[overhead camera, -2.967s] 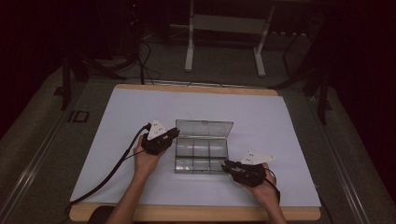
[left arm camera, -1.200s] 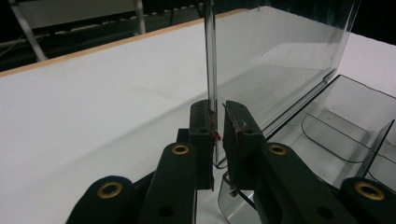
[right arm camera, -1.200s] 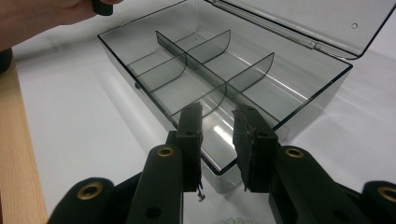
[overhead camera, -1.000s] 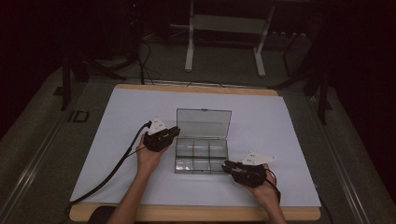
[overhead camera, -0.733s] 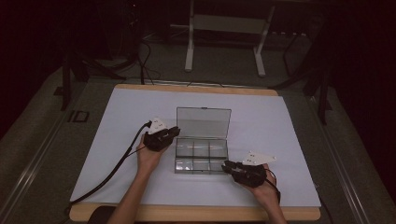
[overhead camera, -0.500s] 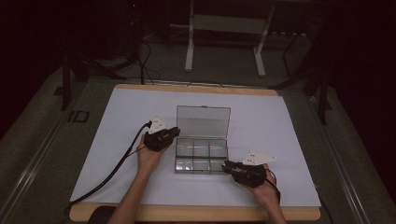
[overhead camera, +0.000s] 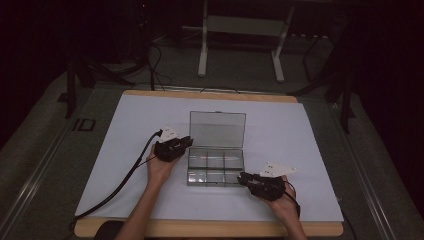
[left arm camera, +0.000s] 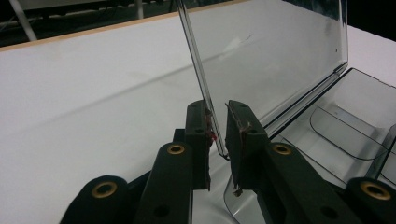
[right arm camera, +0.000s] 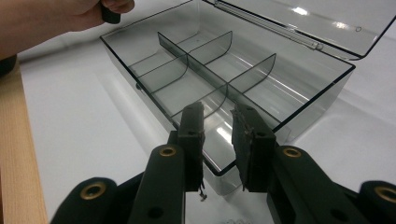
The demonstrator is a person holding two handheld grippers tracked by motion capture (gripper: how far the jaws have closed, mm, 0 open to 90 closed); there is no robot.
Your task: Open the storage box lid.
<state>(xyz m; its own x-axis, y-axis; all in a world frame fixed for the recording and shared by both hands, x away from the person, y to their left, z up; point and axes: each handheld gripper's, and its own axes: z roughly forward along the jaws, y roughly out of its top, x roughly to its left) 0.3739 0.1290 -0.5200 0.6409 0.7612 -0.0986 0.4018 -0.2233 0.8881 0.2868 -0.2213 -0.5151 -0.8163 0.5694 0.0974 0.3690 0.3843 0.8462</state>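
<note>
Clear box (overhead camera: 216, 169) sits mid-table on the white sheet (overhead camera: 115, 150), lid (overhead camera: 218, 128) swung up past vertical. My left claw (left arm camera: 217, 133) straddles the lid's edge, jaws narrow with a slight gap on one side, to steer the lid. My right claw (right arm camera: 218, 140) straddles the box's near corner, jaws narrow, bracing the base from sliding.

Both hand-held grippers (overhead camera: 186, 143) (overhead camera: 243, 178) low, jaws slightly parted.
</note>
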